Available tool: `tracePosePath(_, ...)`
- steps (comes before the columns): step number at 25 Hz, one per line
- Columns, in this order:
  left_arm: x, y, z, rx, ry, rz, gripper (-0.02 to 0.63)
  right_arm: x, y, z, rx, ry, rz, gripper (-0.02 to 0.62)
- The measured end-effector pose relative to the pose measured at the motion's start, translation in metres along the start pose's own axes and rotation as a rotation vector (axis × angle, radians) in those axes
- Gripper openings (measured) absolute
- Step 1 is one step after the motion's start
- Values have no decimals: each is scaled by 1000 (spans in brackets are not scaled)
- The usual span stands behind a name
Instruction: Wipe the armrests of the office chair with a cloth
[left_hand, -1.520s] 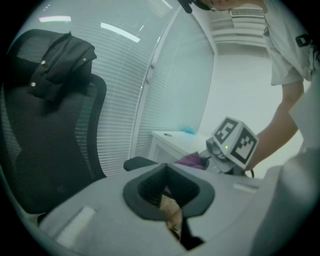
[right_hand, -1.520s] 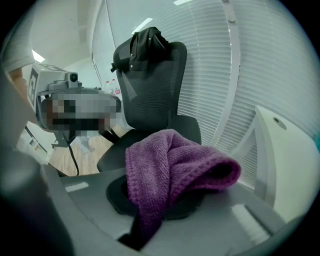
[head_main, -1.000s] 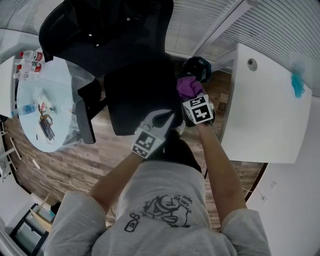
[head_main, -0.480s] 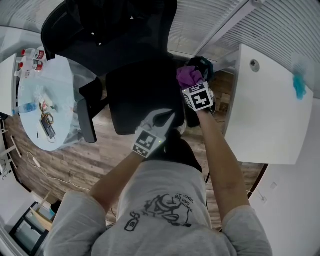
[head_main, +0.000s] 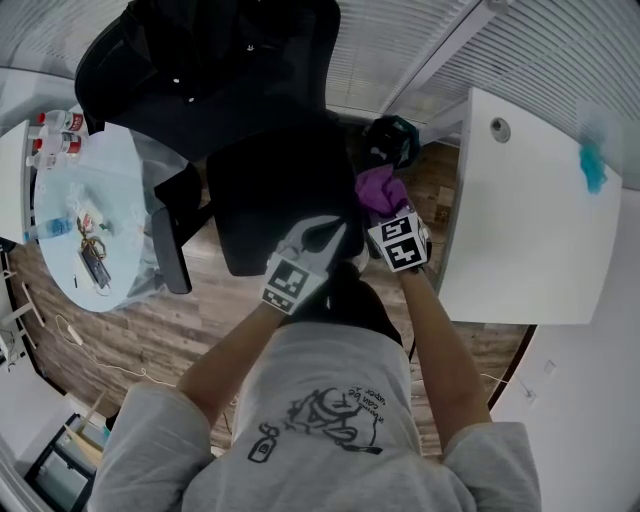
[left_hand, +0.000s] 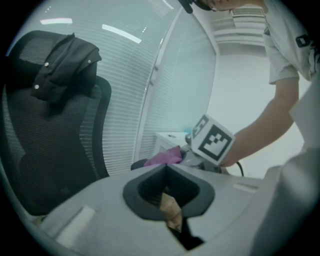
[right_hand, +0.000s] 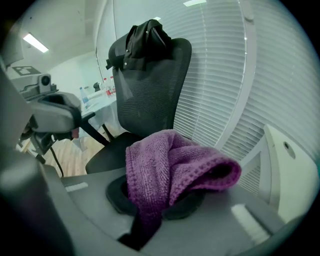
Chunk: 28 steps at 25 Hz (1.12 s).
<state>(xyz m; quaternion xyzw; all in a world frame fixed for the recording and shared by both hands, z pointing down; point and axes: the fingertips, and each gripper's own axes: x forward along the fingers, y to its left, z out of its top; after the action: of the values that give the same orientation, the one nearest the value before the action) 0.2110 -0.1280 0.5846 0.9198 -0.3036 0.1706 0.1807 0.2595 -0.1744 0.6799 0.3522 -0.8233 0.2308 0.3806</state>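
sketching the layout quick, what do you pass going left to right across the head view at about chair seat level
round table → grey armrest → chair seat → purple cloth → white desk → teal item

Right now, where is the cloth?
Head view, right of centre: the cloth is clamped in the right claw, at the chair seat's right edge, near the white desk.

Office: mesh office chair (head_main: 270, 200), window blinds (head_main: 400, 45), white desk (head_main: 530, 230).
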Motion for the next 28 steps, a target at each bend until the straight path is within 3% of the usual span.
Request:
tracePosePath(13,8,-10,-3,9,21,-33,3,-66,56,-86,55,-28,-16,43)
tracePosePath(22,2,-25,12,9,10,-50,2,-69,53,-83,115,-20,30,43)
tracePosePath(28,-9,-31,41,7,-25,-47,3,-105,39,-42,159,-179,-27,43)
